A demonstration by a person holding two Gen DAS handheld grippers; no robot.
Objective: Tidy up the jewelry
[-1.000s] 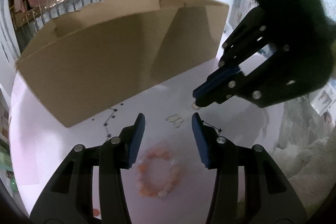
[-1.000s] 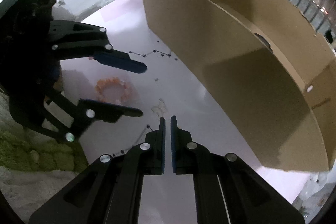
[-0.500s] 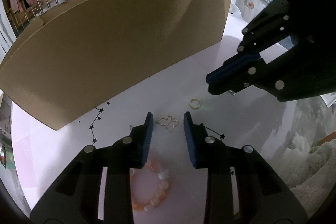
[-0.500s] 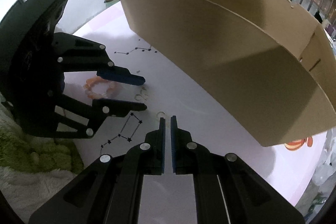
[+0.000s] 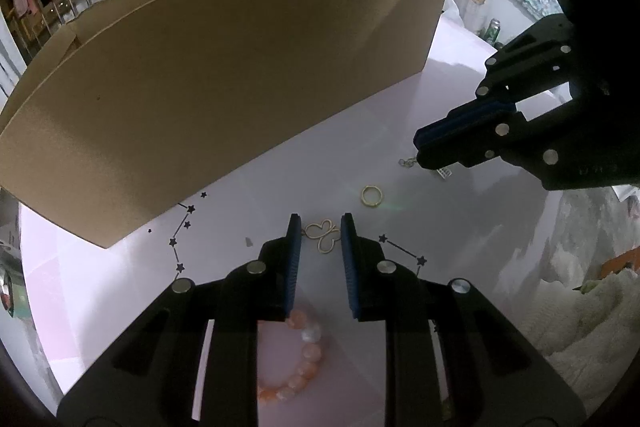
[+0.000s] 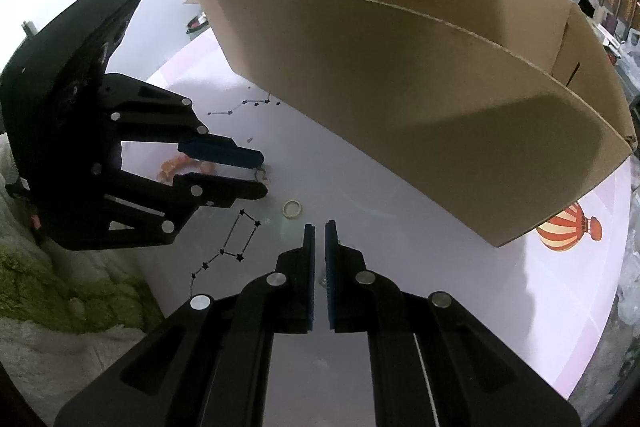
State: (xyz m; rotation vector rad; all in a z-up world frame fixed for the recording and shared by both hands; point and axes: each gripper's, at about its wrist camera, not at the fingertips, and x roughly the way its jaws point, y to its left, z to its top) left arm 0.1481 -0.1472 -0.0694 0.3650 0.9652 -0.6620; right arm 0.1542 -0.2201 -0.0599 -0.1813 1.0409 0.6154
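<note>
A gold butterfly pendant [image 5: 322, 235] lies flat on the pale table [image 5: 120, 307] between the tips of my left gripper [image 5: 320, 225], whose jaws are closing; the pads stand just clear of it. An orange bead bracelet [image 5: 306, 355] lies under that gripper's fingers. A gold ring [image 5: 371, 195] rests a little ahead to the right. My right gripper [image 6: 319, 227] is shut just short of the ring [image 6: 292, 209], nothing visibly clamped. In the left wrist view its tip [image 5: 420, 147] hovers by small silver pieces [image 5: 407, 161]. The right wrist view shows the left gripper [image 6: 262, 174] at the pendant.
A large open cardboard box [image 5: 240, 87] stands across the table behind the jewelry, its long wall [image 6: 400, 107] close by. Black constellation prints [image 6: 240, 239] and a balloon picture [image 6: 568, 231] mark the tabletop. A fuzzy rug [image 6: 60, 287] lies beyond the table edge.
The left gripper's jaws have narrowed as it moved forward from over the bracelet to the butterfly pendant. The right gripper, still shut, has rolled and shifted past the ring toward the silver pieces.
</note>
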